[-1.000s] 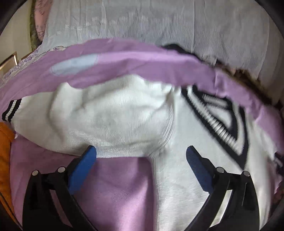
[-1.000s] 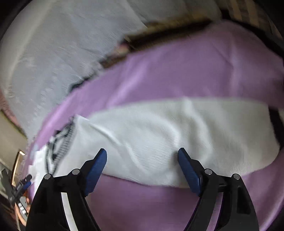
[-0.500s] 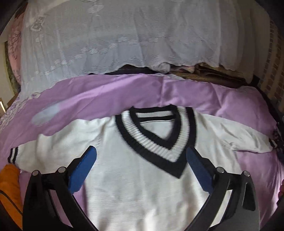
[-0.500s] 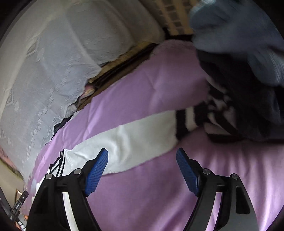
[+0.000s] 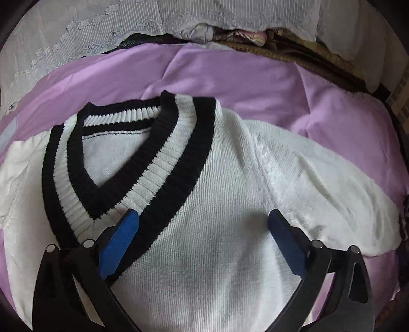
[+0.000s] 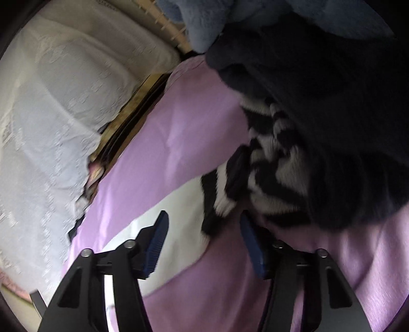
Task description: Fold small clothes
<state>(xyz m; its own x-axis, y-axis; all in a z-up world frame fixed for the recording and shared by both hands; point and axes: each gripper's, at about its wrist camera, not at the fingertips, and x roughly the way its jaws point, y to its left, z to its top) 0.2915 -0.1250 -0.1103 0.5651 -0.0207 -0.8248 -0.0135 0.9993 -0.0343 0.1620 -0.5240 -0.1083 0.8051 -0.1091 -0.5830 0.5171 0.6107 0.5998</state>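
A white knit sweater (image 5: 225, 194) with a black-and-white striped V-neck collar (image 5: 143, 163) lies flat, front up, on a purple sheet (image 5: 230, 74). My left gripper (image 5: 203, 219) is open and empty, low over the sweater's chest just right of the collar point. In the right wrist view my right gripper (image 6: 203, 224) is open, its jaws on either side of the sweater's right sleeve end with the striped black-and-white cuff (image 6: 217, 194). The sleeve (image 6: 176, 204) runs back to the left. Whether the fingers touch the cloth I cannot tell.
A white lace cover (image 5: 76, 33) lies beyond the purple sheet, also in the right wrist view (image 6: 51, 115). A pile of dark and black-and-white fuzzy clothes (image 6: 319, 115) with a blue fleece piece (image 6: 204, 20) sits just past the cuff. A woven mat edge (image 5: 306, 53) shows behind.
My left gripper dropped closer to the sweater's chest, right of the collar. My right gripper moved along the sleeve to the cuff and narrowed its opening somewhat.
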